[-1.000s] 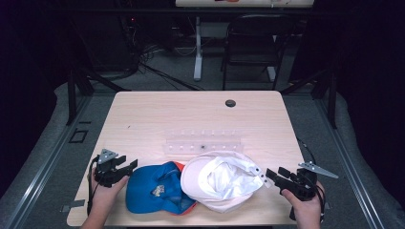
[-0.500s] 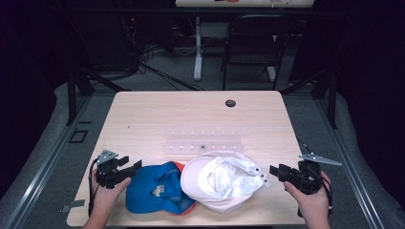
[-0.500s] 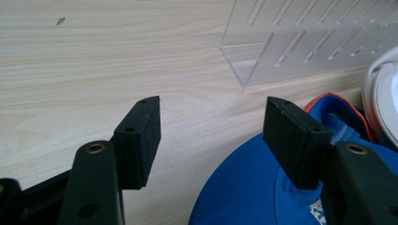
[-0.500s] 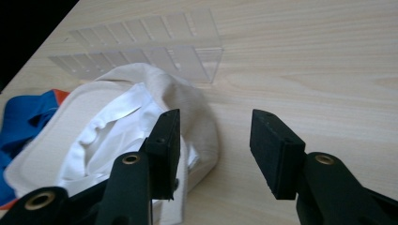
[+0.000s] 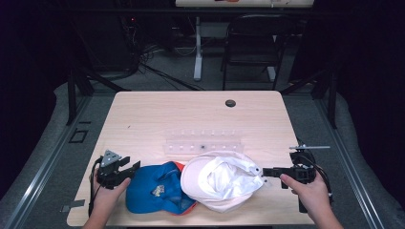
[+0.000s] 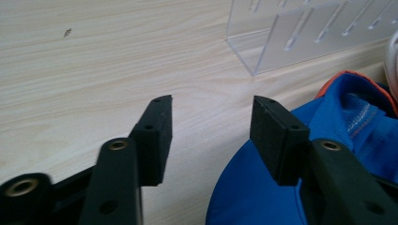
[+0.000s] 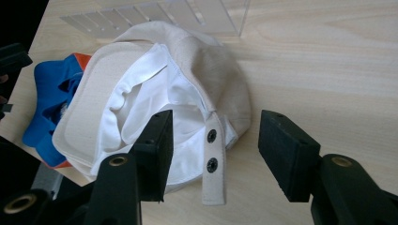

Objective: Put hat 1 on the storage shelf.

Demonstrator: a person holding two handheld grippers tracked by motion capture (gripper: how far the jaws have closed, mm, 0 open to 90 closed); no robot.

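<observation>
A cream cap (image 5: pixel 220 180) lies upside down near the table's front edge, its white lining up, overlapping a blue cap with orange trim (image 5: pixel 155 187) to its left. My right gripper (image 5: pixel 264 171) is open at the cream cap's right side; in the right gripper view (image 7: pixel 213 145) the cap's snap strap (image 7: pixel 213 159) lies between the jaws. My left gripper (image 5: pixel 133 169) is open just left of the blue cap; the left gripper view (image 6: pixel 211 136) has the blue cap (image 6: pixel 328 145) under the right jaw. Neither gripper holds anything.
A clear acrylic rack (image 5: pixel 203 143) with slots lies behind the caps at mid-table. A round cable hole (image 5: pixel 230 103) sits at the far side of the wooden table (image 5: pixel 157 114). Chairs and cables stand on the dark floor beyond.
My right gripper has moved left toward the cream cap's strap. My left gripper has shifted slightly right toward the blue cap. The caps have not moved.
</observation>
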